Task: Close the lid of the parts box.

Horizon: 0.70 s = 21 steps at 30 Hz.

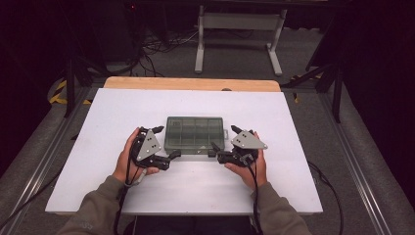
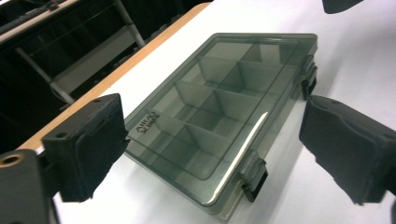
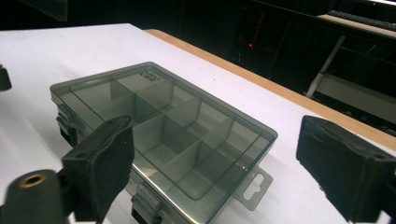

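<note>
A: Where's the organizer box (image 1: 195, 133)?
B: Table (image 1: 98, 127) centre, lid shut; left gripper (image 1: 165, 142) at its nine o'clock, right gripper (image 1: 224, 142) at three, both wide and empty
A: Next?
B: Likely undo the front latches (image 2: 254, 175)

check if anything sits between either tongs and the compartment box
Nothing visible does. The left tongs and right tongs flank the closed box with jaws open, only bare white table around it.
</note>
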{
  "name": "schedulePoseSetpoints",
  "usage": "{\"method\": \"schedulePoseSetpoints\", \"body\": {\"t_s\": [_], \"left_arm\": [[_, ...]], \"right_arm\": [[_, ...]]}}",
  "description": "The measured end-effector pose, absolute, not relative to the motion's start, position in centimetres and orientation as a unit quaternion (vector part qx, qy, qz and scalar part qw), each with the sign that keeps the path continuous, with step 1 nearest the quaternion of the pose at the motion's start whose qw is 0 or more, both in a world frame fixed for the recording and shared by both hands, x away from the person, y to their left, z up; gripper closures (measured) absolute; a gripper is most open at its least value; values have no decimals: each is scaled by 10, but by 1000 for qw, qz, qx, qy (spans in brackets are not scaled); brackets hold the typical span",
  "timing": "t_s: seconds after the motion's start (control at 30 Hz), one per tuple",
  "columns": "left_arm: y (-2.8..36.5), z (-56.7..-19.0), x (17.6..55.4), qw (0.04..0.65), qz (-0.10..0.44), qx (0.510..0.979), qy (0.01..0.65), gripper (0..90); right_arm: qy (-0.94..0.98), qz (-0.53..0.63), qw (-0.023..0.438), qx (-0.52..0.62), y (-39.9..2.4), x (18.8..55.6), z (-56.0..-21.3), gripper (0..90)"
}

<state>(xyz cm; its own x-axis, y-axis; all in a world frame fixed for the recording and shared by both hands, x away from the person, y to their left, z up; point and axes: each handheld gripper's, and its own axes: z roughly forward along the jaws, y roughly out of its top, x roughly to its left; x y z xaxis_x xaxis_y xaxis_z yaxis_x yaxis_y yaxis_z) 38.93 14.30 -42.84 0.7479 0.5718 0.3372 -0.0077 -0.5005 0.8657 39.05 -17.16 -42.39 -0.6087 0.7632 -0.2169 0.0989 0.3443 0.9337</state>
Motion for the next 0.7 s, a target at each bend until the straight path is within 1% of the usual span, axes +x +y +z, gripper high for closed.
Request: {"method": "schedulePoseSetpoints", "body": {"t_s": [0.13, 0.23, 0.7], "left_arm": [[144, -430, 390, 466, 307, 811, 174, 70], [146, -429, 390, 465, 311, 810, 176, 71], [144, -422, 384, 463, 317, 813, 157, 86]], "right_arm": [[750, 491, 333, 292, -170, 394, -425, 113], [750, 487, 342, 288, -167, 395, -425, 114], [747, 483, 359, 285, -172, 387, -420, 131]]}}
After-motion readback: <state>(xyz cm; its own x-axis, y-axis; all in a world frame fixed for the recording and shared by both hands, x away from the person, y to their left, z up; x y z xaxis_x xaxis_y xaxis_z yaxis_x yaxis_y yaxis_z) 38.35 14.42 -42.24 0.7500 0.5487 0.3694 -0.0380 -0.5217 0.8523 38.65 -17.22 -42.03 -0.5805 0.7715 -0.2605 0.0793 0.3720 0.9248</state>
